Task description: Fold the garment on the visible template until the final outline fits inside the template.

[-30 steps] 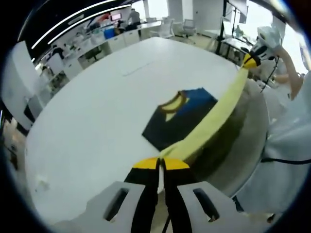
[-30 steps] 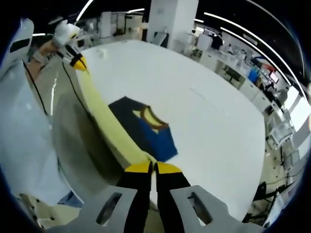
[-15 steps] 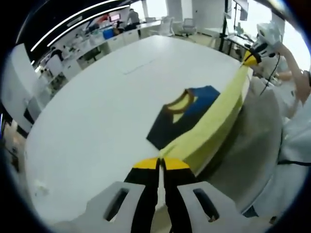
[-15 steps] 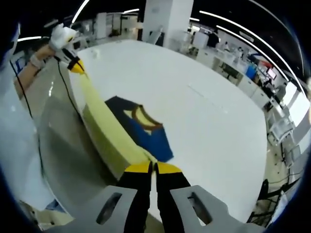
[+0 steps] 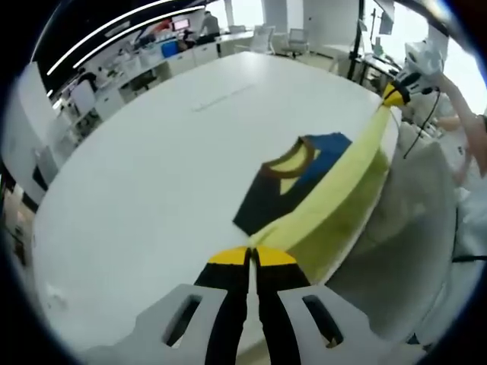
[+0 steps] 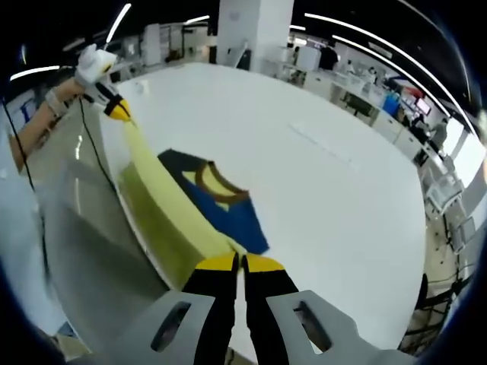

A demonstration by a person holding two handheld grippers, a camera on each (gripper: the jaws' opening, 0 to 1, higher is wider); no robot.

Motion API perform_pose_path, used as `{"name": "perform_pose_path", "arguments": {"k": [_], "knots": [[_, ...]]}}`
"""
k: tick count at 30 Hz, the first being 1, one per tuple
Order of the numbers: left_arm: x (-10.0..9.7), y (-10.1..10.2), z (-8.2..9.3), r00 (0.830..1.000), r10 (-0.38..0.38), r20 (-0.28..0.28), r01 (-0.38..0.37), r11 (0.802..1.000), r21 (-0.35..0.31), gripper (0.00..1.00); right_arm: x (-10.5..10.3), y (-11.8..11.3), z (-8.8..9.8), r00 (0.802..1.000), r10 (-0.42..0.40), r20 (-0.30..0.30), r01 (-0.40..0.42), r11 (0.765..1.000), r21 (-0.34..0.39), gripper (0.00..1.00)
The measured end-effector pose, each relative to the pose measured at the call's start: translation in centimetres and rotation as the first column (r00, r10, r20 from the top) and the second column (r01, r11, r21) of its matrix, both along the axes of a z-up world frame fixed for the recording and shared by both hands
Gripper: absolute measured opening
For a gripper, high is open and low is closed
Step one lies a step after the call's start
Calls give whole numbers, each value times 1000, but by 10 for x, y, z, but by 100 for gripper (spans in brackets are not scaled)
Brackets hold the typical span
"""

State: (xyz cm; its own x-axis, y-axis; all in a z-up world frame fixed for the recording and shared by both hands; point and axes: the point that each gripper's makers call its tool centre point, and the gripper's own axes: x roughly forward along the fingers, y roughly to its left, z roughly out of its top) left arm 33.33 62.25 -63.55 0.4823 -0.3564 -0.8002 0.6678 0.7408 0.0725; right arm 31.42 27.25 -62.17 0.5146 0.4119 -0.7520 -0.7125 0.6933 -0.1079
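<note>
Left gripper [image 5: 252, 257], jaws pressed together at their yellow tips, clamped on one corner of a yellow shirt [image 5: 335, 190] held up off a broad white table [image 5: 152, 152]. Right gripper [image 6: 240, 262], likewise closed tight, pinching the opposite corner of the same garment. Fabric stretched taut between the two tools, its edge running from each set of jaws away to the other gripper at the far end. Beyond both pairs of jaws, the rest of the cloth on the tabletop: dark blue panel [image 6: 228, 213], yellow-brown neckline [image 6: 217, 181] facing up. Template outline not discernible. Office desks [image 5: 152, 61] far behind.
</note>
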Motion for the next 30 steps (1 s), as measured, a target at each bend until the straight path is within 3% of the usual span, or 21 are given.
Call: {"name": "perform_pose_path", "arguments": {"k": [16, 30], "knots": [[24, -7, -18, 1000, 7, -11, -8, 999, -36, 0, 16, -4, -24, 1000, -21, -18, 21, 1000, -1, 3], [40, -10, -47, 999, -11, -30, 11, 1000, -15, 0, 34, -8, -51, 998, -52, -30, 53, 998, 27, 3]]}}
